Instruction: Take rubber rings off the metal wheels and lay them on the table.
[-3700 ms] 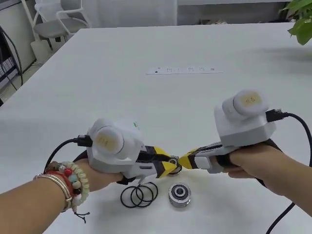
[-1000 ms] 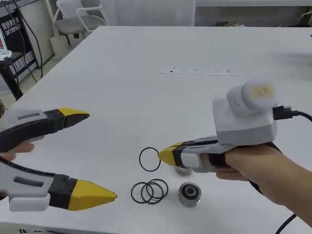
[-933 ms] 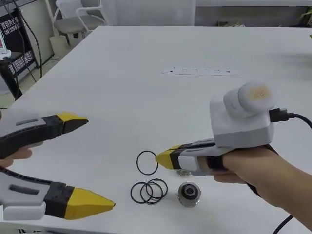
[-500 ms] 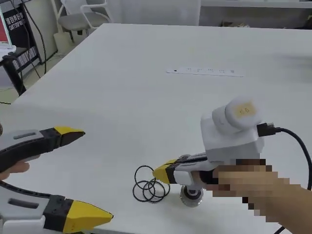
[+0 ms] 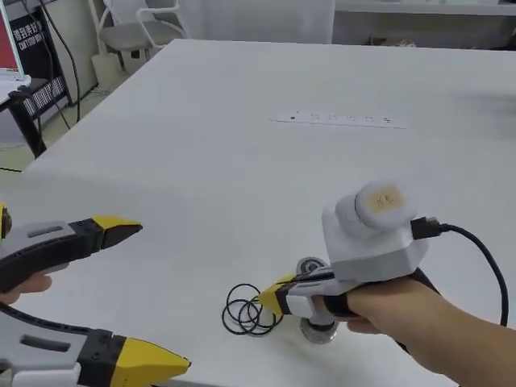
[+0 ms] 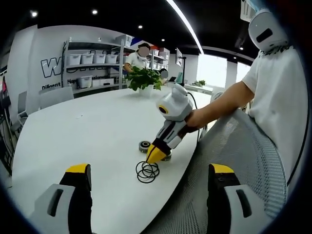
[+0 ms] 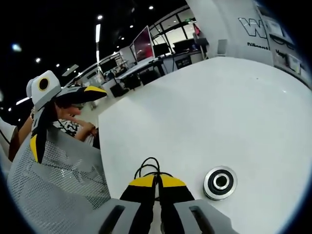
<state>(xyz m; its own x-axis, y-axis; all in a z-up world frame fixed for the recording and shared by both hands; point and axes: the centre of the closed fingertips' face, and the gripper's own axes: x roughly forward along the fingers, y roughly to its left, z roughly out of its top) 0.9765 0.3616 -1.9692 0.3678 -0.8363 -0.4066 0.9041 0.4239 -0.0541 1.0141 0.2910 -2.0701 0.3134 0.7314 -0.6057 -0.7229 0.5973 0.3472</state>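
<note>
Down in the lower middle of the head view, the rubber rings (image 5: 250, 310) are all in one bunch now. A second ago one of them lay on its own just above the other three, with your right tool (image 5: 270, 300) at its edge. Now they overlap on the desk (image 5: 242, 145), right up against the tool's yellow tips.

That right tool is pinched closed (in the right gripper view the tips are pressed together with black loops rising straight off them, and I can't tell if one is nipped between them or just got nudged along). Your left tool (image 5: 165, 297) was in at a wheel a few seconds back. It's now off at the lower left, spread wide, carrying nothing, well apart from the work.

My read: that ring counts as off and laid down, so this step is basically done once you back the right tool away.

Counts:
- **Rings:** I make it four, though they overlap enough that I wouldn't swear to it.
- **Metal wheels:** two, the far wheel (image 5: 310, 265) just behind the right tool and the near wheel (image 5: 320, 330) just below it.
- **Tools:** two.

I can't tell whether either wheel's groove still has a ring on it, so I'd check that before calling it finished.
</note>
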